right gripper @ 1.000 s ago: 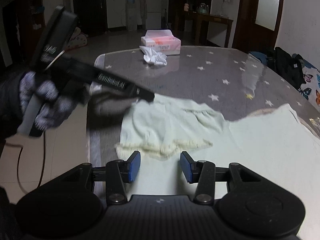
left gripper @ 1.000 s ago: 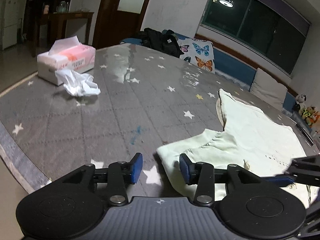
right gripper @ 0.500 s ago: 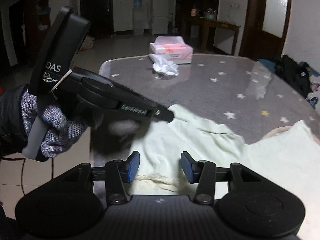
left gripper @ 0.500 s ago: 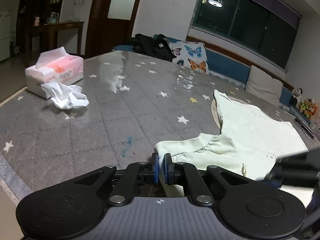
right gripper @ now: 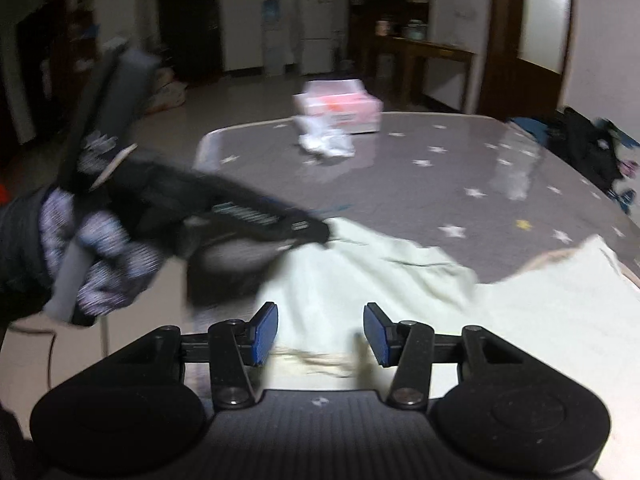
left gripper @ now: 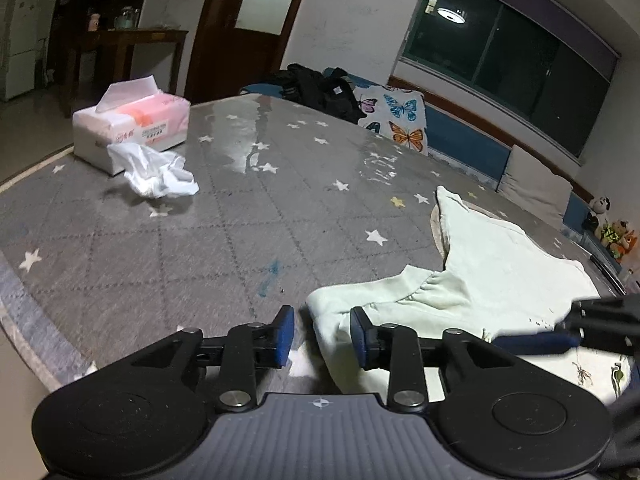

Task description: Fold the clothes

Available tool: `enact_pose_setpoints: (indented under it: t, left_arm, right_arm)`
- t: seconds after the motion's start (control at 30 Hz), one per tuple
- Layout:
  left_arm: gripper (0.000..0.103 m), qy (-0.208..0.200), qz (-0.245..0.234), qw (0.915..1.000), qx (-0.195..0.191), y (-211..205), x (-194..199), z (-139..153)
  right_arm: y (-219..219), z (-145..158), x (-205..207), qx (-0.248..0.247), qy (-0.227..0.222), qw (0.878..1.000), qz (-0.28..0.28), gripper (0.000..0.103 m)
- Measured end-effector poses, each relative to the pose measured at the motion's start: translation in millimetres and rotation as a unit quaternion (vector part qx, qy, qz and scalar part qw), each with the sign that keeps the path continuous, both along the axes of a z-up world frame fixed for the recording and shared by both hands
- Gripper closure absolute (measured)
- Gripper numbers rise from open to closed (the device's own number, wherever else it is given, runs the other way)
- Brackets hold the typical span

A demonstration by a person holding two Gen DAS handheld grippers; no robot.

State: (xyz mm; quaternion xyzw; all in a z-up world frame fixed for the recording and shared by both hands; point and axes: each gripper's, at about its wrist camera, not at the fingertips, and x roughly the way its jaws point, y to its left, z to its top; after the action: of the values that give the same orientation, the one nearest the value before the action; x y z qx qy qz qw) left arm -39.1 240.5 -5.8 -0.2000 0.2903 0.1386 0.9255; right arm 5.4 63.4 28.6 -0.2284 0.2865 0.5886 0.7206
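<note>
Left wrist view showed the left gripper (left gripper: 322,334) opening, the pale green garment's (left gripper: 500,276) sleeve edge loose between its pads; the right gripper (right gripper: 318,334) stood spread. Regripping deeper seemed wise.

the tissue box (left gripper: 132,126) carries a printed label too small to read.

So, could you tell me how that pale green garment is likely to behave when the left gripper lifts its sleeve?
The pale green garment looks soft and wrinkled, so it will probably drape limply. The gathered sleeve lies between the opening left gripper pads; thin cloth may slip. Lying on a glossy table, it likely slides easily.
</note>
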Motion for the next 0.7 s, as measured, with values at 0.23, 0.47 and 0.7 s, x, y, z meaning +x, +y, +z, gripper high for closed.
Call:
enact_pose_setpoints:
  t: [0.23, 0.47, 0.7]
  left_arm:
    - [0.072, 0.005, -0.011, 0.9999, 0.001, -4, 4, -2]
    - [0.083, 0.008, -0.015, 0.9998, 0.013, -3, 7, -4]
    - [0.079, 0.008, -0.011, 0.9998, 0.012, -4, 3, 0]
  right_arm:
    - [10, -14, 42, -0.003, 0.029, 0.997, -0.074, 0.056]
    - [20, -16, 58, 0.008, 0.051, 0.994, -0.094, 0.056]
    - [40, -23, 73, -0.009, 0.057, 0.992, -0.108, 0.059]
